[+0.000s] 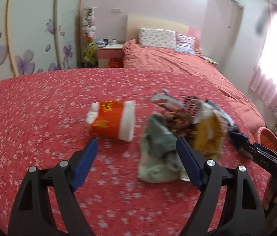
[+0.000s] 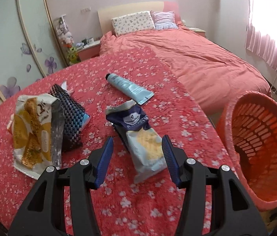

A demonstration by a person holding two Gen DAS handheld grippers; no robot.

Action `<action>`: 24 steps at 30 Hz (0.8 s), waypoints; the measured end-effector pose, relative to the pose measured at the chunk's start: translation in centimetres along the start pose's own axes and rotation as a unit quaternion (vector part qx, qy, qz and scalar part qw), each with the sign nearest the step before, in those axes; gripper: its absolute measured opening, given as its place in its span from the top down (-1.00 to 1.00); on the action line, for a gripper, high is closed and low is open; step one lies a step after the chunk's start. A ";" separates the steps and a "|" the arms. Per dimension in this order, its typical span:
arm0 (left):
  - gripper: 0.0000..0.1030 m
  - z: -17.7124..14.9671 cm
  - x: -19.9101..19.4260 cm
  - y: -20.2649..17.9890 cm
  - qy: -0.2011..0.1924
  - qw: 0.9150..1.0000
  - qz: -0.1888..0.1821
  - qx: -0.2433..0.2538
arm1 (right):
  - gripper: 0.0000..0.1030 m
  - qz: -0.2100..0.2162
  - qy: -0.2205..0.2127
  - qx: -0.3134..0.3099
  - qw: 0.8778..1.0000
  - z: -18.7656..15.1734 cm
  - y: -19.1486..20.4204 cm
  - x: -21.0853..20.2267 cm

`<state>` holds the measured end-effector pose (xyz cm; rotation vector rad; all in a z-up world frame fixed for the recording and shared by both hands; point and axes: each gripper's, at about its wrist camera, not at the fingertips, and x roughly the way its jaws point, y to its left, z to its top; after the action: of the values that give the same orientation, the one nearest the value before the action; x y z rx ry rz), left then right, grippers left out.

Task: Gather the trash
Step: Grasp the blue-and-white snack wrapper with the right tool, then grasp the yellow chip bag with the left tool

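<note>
Crinkly foil – the pale snack packet (image 2: 148,149) lies on the bed (image 2: 118,200) between the released right tongs (image 2: 137,153); light, slippery, best pinched mid-body – left tongs (image 1: 136,157) gape empty

Seen from the left wrist camera, angled down past the left hand-held gripper (image 1: 136,147), the floral red bedspread (image 1: 40,118) fills the near ground, with the headboard (image 1: 156,24) far behind and the right hand-held gripper (image 1: 236,135) entering at the right edge. The right wrist camera looks down the same bed from a spot further right, close over the wrappers, the orange basket (image 2: 256,192) just beside its right hand-held gripper (image 2: 137,147). Both views share the yellow snack bag (image 1: 209,135) (image 2: 32,129), pillows (image 1: 157,38) (image 2: 132,22), nightstand (image 1: 109,54) (image 2: 89,52) and flowered wardrobe doors (image 1: 32,39) (image 2: 4,49).
</note>
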<state>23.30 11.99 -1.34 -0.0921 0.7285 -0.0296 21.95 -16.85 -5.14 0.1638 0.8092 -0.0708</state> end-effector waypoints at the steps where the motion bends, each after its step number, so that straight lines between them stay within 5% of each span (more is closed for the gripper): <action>1: -0.55 0.0 0.2 0.5 0.002 1.000 0.005 -0.003 | 0.04 -0.007 0.005 -0.004 1.000 -0.1 0.1 0.5; 10: -0.55 -0.5 2.8 2.8 0.033 0.999 0.017 -0.030 | 0.62 -0.037 -0.007 -0.010 0.999 -0.4 0.4 0.1; 24: -0.54 0.1 1.6 -1.4 0.017 1.000 -0.024 -0.009 | 0.83 -0.024 -0.031 0.013 0.999 -0.4 -0.5 -1.3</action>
<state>24.58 10.48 -2.17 -0.1260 0.7604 -0.0718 20.71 -17.29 -4.60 0.1659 0.7515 -0.1306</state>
